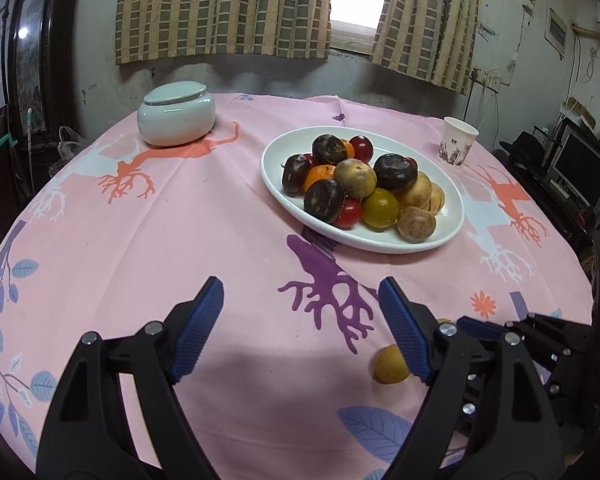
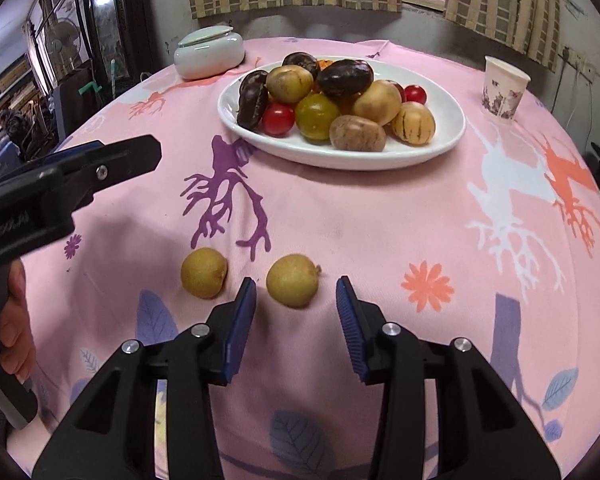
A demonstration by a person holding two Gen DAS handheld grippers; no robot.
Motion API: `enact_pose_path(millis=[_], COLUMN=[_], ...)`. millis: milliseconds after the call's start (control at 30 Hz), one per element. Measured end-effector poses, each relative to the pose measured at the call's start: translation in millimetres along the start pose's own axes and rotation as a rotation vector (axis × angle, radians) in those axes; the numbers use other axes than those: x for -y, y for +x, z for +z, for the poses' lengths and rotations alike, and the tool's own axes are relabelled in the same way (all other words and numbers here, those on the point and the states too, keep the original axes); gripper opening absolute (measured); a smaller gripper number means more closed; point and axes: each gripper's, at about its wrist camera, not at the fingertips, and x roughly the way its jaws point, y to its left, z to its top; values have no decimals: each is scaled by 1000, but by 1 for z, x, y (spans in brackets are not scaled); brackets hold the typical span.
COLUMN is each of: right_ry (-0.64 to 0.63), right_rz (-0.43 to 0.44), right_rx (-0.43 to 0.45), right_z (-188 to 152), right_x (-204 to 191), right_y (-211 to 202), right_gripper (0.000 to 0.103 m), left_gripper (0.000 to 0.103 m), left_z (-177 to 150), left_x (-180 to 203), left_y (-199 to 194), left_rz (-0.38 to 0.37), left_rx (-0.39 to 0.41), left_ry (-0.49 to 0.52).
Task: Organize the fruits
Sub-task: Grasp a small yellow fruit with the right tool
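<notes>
A white oval plate point(image 1: 452, 212) point(image 2: 448, 128) holds several fruits: dark purple, red, orange, green and tan ones. Two small yellow-brown fruits lie loose on the pink tablecloth. One point(image 2: 292, 286) sits just in front of my open right gripper point(image 2: 296, 294), near the gap between its fingers. The other point(image 2: 203, 273) lies to its left; it also shows in the left wrist view point(image 1: 389, 364), behind the right finger. My left gripper point(image 1: 300, 300) is open and empty above the cloth; it shows at the left of the right wrist view.
A pale lidded ceramic jar point(image 1: 175, 114) point(image 2: 209, 51) stands at the back left. A paper cup point(image 1: 458, 141) point(image 2: 503, 89) stands right of the plate. The round table's edge curves close on both sides. Curtains and a window are behind.
</notes>
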Motion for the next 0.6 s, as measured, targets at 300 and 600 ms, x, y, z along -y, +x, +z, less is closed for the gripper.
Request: enact_pose_path(millis=[300,600], right_ry=[-8,76], right_rz=[-26,-12], right_rx=[-12,14], right_z=[6,-9], right_x=[-6,25], right_y=[10,-21], right_gripper=[27,27], left_gripper=[82,82], left_z=[-1,-10], left_x=[-4,9], left_y=[6,11], left_rz=[0,-33], left_rx=[-25,-62], left_ry=[-12,26])
